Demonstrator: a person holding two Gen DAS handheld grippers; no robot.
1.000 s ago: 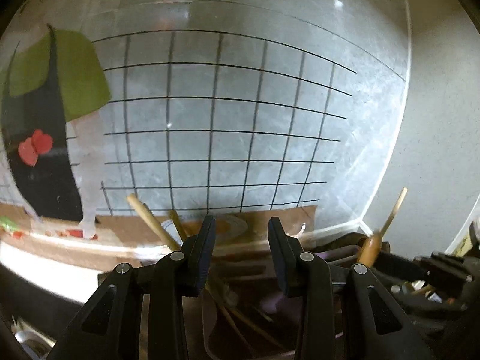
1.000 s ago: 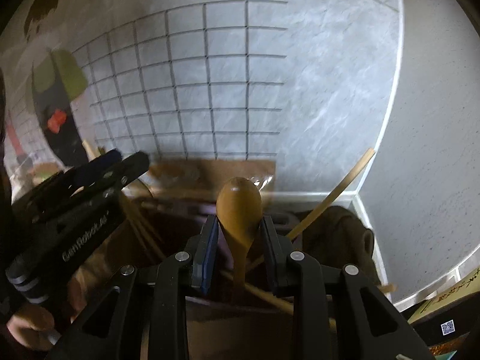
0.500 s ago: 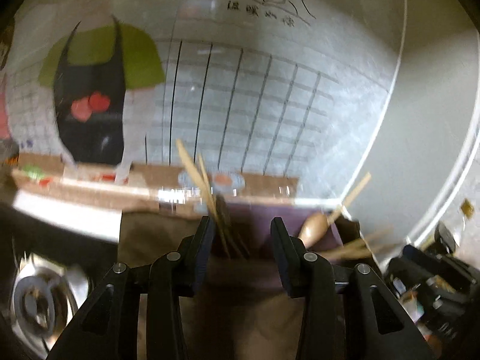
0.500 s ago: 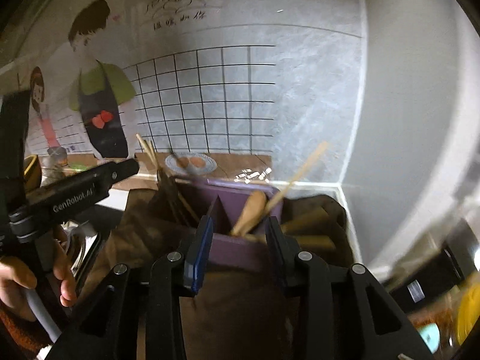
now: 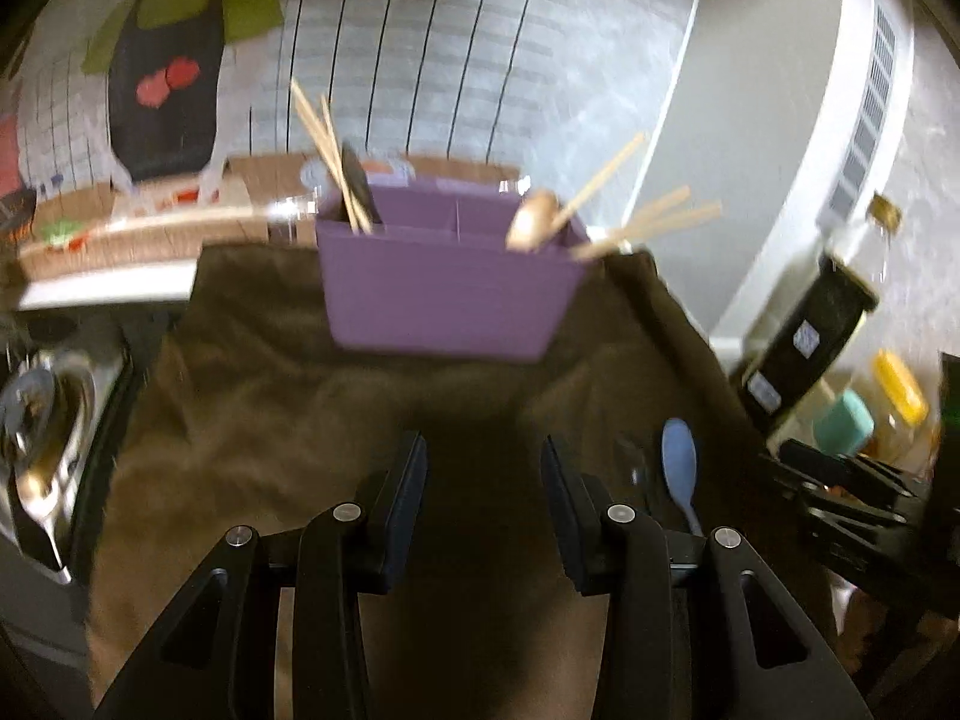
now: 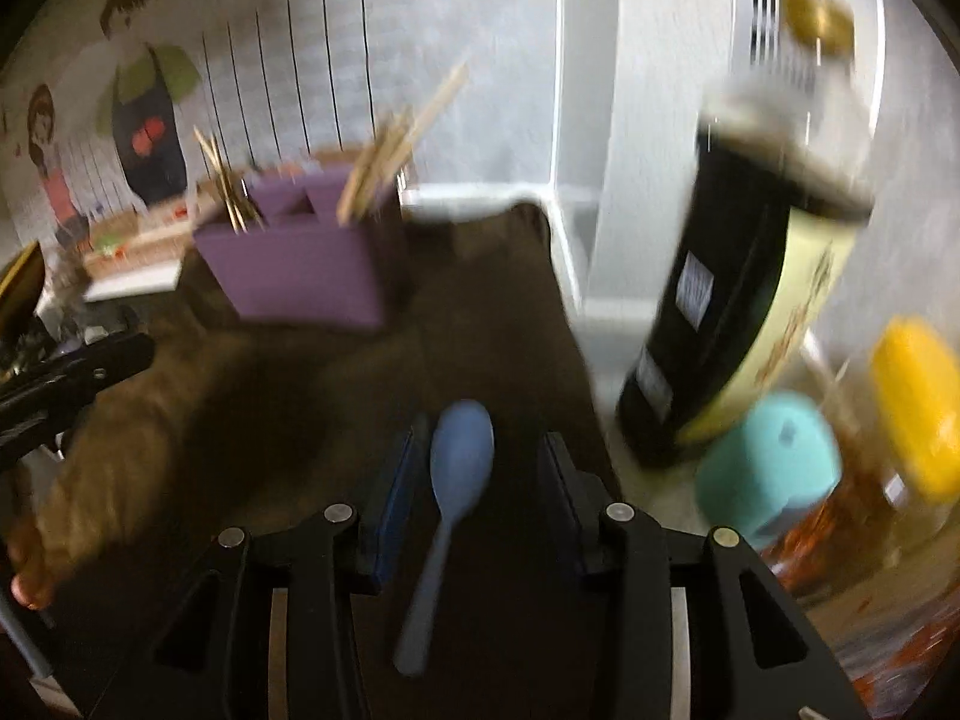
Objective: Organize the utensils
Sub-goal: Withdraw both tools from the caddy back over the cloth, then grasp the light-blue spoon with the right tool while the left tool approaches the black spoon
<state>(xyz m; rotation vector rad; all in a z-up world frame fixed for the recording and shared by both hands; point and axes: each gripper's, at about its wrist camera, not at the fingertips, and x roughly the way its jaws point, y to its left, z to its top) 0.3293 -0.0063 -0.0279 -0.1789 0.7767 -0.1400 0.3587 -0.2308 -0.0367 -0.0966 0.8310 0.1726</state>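
Nearest in the right wrist view, the right claw (image 6: 480, 480) has just been opening; its jaws stand apart on either side of a blue spoon (image 6: 459, 462) that lies on the brown cloth (image 6: 180, 432), bowl pointing away, and no pad presses on it. The spoon's handle end runs down into shadow between the arms. In the left wrist view the left claw (image 5: 483, 480) also has its jaws apart, just widened, with nothing between them but dark cloth; the same spoon shows small and blurred just to its right.

Farther back on the cloth stands the purple organizer (image 5: 444, 288), divided into compartments. Chopsticks (image 5: 327, 144) lean out of its left end, a wooden spoon (image 5: 531, 228) and more sticks out of its right; which compartment each sits in is too smeared to tell.

To the right, off the cloth, a dark bottle (image 6: 750, 276), a teal-lidded jar (image 6: 768, 468) and a yellow-lidded jar (image 6: 918, 396) are blurred and partly cut off. Behind all stands a tiled wall (image 5: 540, 60).
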